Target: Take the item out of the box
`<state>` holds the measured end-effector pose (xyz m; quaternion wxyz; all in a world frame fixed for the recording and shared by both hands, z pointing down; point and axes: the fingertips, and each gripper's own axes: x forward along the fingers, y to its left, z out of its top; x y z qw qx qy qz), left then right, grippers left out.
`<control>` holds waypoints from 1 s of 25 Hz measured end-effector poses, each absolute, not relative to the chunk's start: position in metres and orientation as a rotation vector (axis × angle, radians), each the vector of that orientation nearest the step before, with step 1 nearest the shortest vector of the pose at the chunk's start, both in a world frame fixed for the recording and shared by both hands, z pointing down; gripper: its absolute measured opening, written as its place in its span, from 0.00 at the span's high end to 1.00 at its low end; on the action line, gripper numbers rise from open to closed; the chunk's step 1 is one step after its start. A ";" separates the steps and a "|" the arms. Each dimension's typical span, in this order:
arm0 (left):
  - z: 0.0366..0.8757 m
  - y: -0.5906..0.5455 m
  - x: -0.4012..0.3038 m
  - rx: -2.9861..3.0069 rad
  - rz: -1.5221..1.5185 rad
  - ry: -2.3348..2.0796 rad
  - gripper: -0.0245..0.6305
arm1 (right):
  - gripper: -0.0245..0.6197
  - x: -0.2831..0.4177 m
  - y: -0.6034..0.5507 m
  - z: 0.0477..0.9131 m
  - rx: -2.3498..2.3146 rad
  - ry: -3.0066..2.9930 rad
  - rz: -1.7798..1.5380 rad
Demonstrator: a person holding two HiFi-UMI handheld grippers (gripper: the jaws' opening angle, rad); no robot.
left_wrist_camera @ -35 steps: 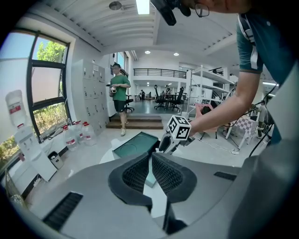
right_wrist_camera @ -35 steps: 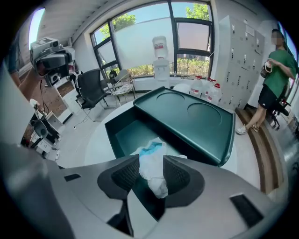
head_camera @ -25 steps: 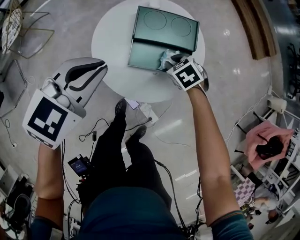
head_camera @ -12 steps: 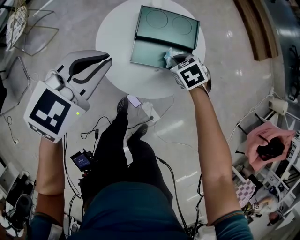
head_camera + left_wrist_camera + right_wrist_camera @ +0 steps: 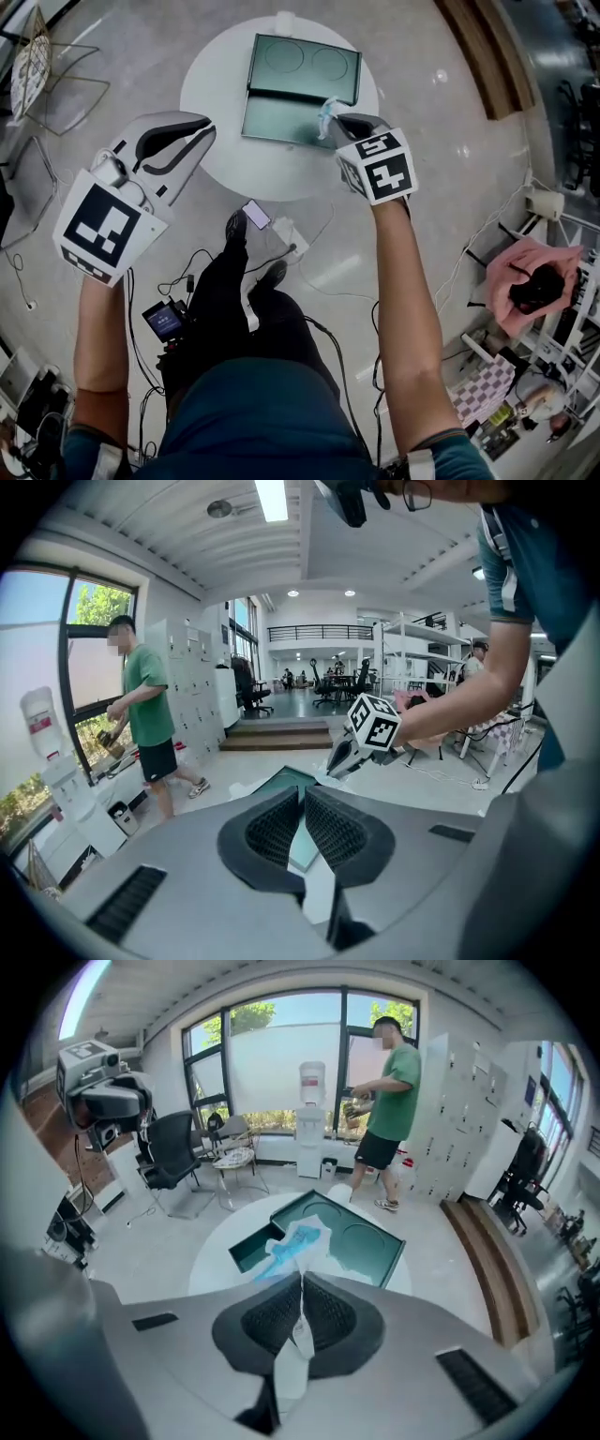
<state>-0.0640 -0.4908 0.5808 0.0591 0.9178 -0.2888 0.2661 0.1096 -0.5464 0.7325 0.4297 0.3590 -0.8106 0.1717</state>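
- Desk (image 5: 208,89): round, white. It carries one box (image 5: 277,118), teal, standing open.
- Box base: a shallow tray towards the person. The lid (image 5: 304,62) is hinged back on the far side and lies open, with two round recesses on its inner face.
- Right gripper view: same box (image 5: 246,1247) below the tool, with the lid (image 5: 361,1243) to its right.
- Right tool (image 5: 334,123): closed on the item (image 5: 324,109), a small packet of crinkled clear wrap with blue and white inside.
- Right gripper view: the pads of the right tool (image 5: 301,1284) are pressed together on the packet's lower edge. The rest of the item (image 5: 293,1239) stands up past the tips, and a white strip hangs down behind the pads.
- Item location: in the tool's grip, in the air over the right near corner of the box base. In the left gripper view it appears clear of the tray.
- Left tool (image 5: 201,128): off the desk's left edge and well apart from the box. It points towards the desk.
- Left gripper view: the pads of the left tool (image 5: 303,795) meet at the tips, with nothing between them. The teal box shows through the slit below.
- Background: a person in a green shirt (image 5: 390,1080) stands by a water dispenser (image 5: 311,1101) at the window.
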 end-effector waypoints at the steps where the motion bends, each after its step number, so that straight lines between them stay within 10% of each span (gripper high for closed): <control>1: 0.574 -0.489 -0.063 2.790 0.801 -0.876 0.90 | 0.90 0.110 -0.543 0.721 0.916 -2.037 0.430; 25: 0.376 -0.408 0.008 3.045 0.722 -0.822 0.90 | 0.90 0.177 -0.409 0.389 1.291 -2.420 0.279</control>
